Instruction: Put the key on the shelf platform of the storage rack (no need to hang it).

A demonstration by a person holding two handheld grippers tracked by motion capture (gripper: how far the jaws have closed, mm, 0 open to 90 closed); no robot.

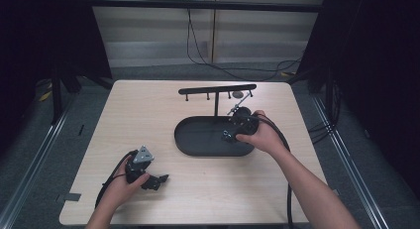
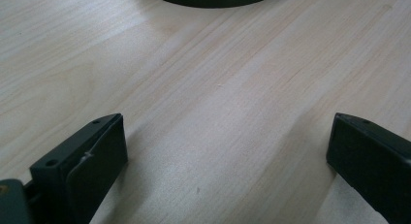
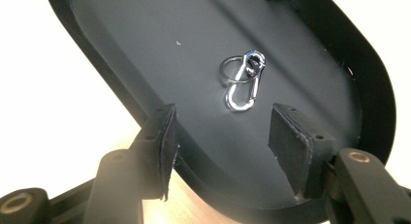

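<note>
Over the black tray (image 3: 121, 83), open right tongs (image 3: 220, 136) frame an unmarked carabiner (image 3: 244, 83).

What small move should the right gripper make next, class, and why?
Probably lower the right gripper and close on the silver carabiner clip: it lies loose in the black tray, just ahead of the open jaws, which hold nothing yet.
</note>
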